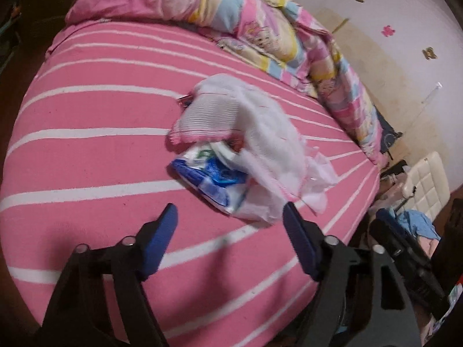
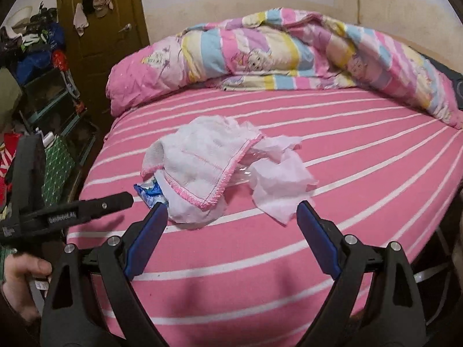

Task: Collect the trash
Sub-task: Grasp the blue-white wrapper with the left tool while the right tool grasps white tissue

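Closest to me, my left gripper [image 1: 230,208] hangs over the pink striped bed [image 1: 86,159] with its jaws spread wide and nothing between them; the blue pad of its right finger [image 1: 298,240] sits just short of the trash pile's near edge, apart from it as far as I can tell. My right gripper [image 2: 231,206] is also spread wide and empty, its tips just in front of the pile, and to its left I see the side of the left gripper and the hand [image 2: 20,277] holding it. Just beyond the fingertips, in the middle of the bed, lies the trash: a blue and white wrapper [image 1: 211,179] tucked under a white cloth with pink stitched edging [image 2: 199,159], and crumpled white tissue [image 2: 280,185] touching the cloth's right side. Farther back a pastel patchwork quilt [image 2: 260,57] is bunched along the wall. A brown door [image 2: 101,29] stands at far left.
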Demonstrator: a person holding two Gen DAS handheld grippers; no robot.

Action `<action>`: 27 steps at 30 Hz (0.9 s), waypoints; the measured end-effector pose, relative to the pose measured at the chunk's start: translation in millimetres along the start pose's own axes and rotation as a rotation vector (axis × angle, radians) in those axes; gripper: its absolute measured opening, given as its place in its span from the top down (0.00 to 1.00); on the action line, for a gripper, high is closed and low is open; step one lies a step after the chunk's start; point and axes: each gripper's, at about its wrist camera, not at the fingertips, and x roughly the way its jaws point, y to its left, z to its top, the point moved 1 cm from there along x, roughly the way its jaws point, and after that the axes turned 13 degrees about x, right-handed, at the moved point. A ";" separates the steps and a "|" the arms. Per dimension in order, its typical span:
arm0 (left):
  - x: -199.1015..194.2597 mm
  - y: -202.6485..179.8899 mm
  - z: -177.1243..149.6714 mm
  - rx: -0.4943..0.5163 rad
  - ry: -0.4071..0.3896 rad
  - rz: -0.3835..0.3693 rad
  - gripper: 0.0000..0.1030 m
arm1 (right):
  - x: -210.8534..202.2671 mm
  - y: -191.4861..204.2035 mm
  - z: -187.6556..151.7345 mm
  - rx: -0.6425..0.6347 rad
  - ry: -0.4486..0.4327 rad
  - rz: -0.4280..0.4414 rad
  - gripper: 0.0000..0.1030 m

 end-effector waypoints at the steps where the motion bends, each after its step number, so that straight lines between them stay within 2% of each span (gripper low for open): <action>1: 2.3 4.0 1.1 -0.012 0.004 -0.002 0.32 | 8.2 0.4 -2.1 -0.019 0.005 -0.009 0.13; 4: 10.6 17.9 3.8 -0.057 0.024 0.017 0.37 | 29.0 -2.7 -6.8 -0.087 0.008 -0.058 0.13; 7: 19.5 31.9 5.0 -0.133 0.041 -0.004 0.39 | 42.7 -19.3 0.5 -0.034 0.021 -0.061 0.13; 10: 26.2 34.3 9.2 -0.148 0.028 -0.016 0.41 | 58.3 -36.4 12.0 0.004 0.028 -0.084 0.13; 11: 29.7 35.0 10.2 -0.150 0.026 -0.023 0.43 | 64.4 -42.8 16.0 0.026 0.034 -0.085 0.14; 13: 38.2 36.4 11.6 -0.166 0.034 -0.041 0.57 | 73.5 -52.1 22.8 0.065 0.041 -0.089 0.15; 16: 47.1 31.1 13.7 -0.158 0.045 -0.041 0.68 | 87.5 -62.2 30.6 0.107 0.065 -0.081 0.23; 21: 57.4 13.8 14.0 -0.094 0.067 -0.028 0.78 | 106.1 -59.6 36.5 0.073 0.094 -0.081 0.34; 23: 59.0 13.8 15.0 -0.100 0.064 -0.025 0.80 | 109.7 -60.2 37.0 0.074 0.105 -0.076 0.46; 24: 59.4 14.9 14.7 -0.106 0.065 -0.026 0.84 | 111.4 -61.3 37.4 0.080 0.114 -0.076 0.59; 26: 60.1 16.6 14.6 -0.113 0.062 -0.029 0.86 | 112.5 -65.4 36.6 0.099 0.131 -0.072 0.84; 27: 59.5 16.8 14.0 -0.113 0.061 -0.029 0.87 | 111.7 -68.6 36.9 0.111 0.133 -0.071 0.90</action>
